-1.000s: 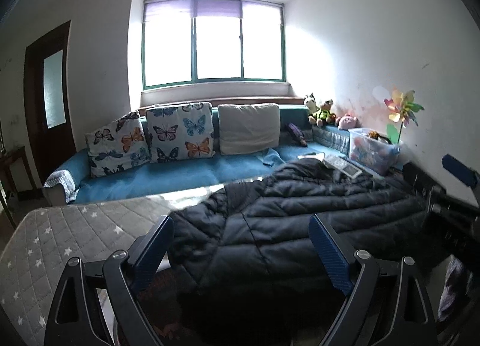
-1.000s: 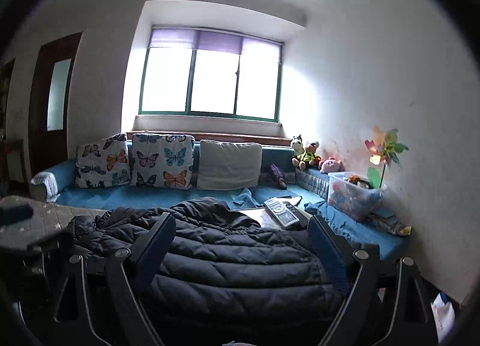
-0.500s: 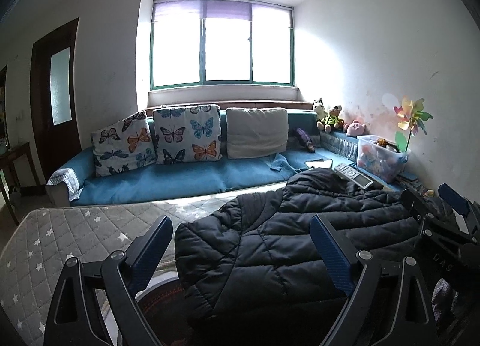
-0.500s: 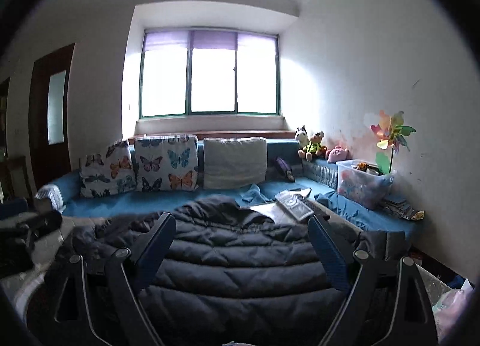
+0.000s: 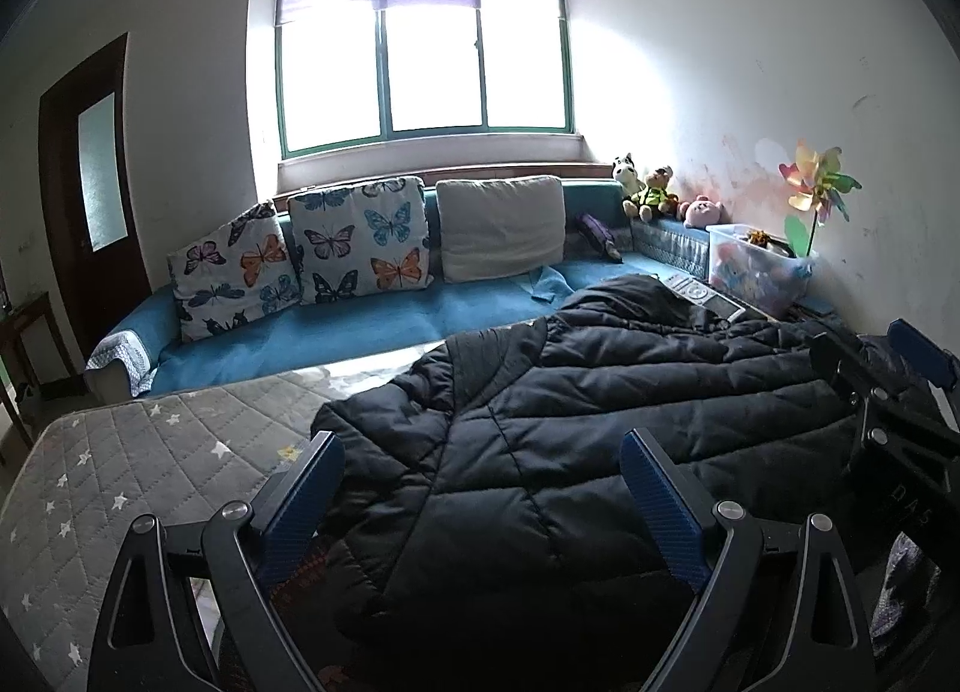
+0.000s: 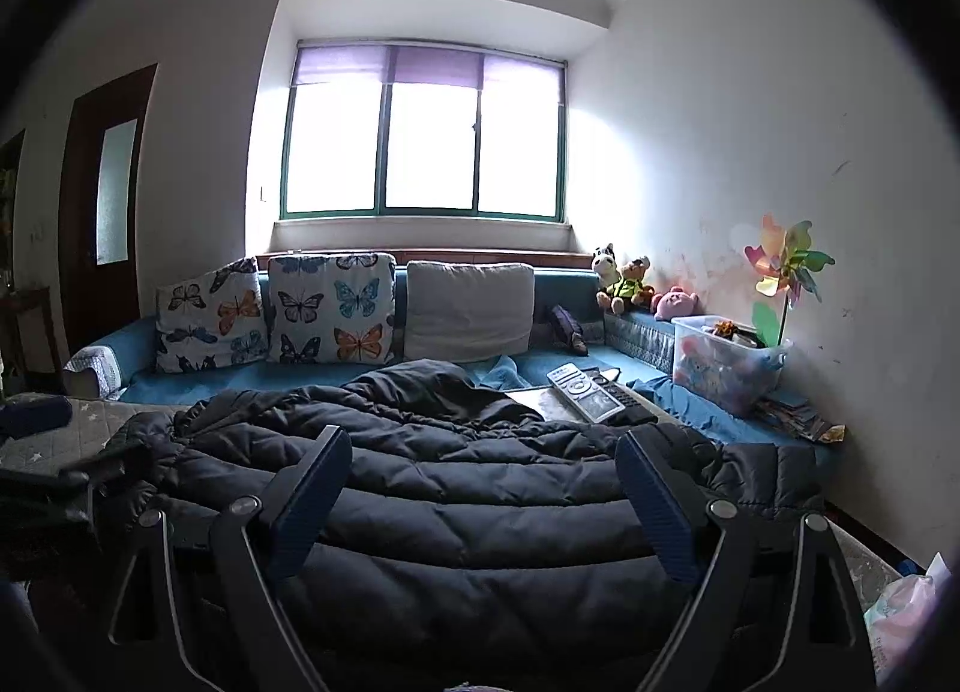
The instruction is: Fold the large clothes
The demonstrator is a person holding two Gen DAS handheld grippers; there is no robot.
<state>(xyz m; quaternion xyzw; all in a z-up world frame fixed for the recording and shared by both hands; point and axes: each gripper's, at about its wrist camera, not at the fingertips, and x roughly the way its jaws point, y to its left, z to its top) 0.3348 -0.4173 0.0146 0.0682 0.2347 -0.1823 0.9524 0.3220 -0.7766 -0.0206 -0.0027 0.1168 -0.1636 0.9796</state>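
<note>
A large black quilted puffer jacket [image 5: 600, 440] lies spread on a grey star-patterned mattress [image 5: 120, 470]; it also fills the right wrist view [image 6: 456, 488]. My left gripper [image 5: 480, 452] is open and empty, hovering over the jacket's near left part. My right gripper [image 6: 483, 452] is open and empty over the jacket's near right part. The right gripper also shows at the right edge of the left wrist view [image 5: 888, 386]. The jacket's near hem is hidden below both grippers.
A blue sofa [image 5: 360, 326] with butterfly cushions [image 5: 360, 239] runs behind the mattress. A remote-like device [image 6: 585, 392], a clear toy box [image 6: 723, 371], a pinwheel [image 6: 786, 266] and plush toys stand at the right. A dark door [image 5: 90, 194] is at left.
Both grippers rose slightly and drew back from the jacket. The jacket lies flatter and more spread out. Both grippers stay open.
</note>
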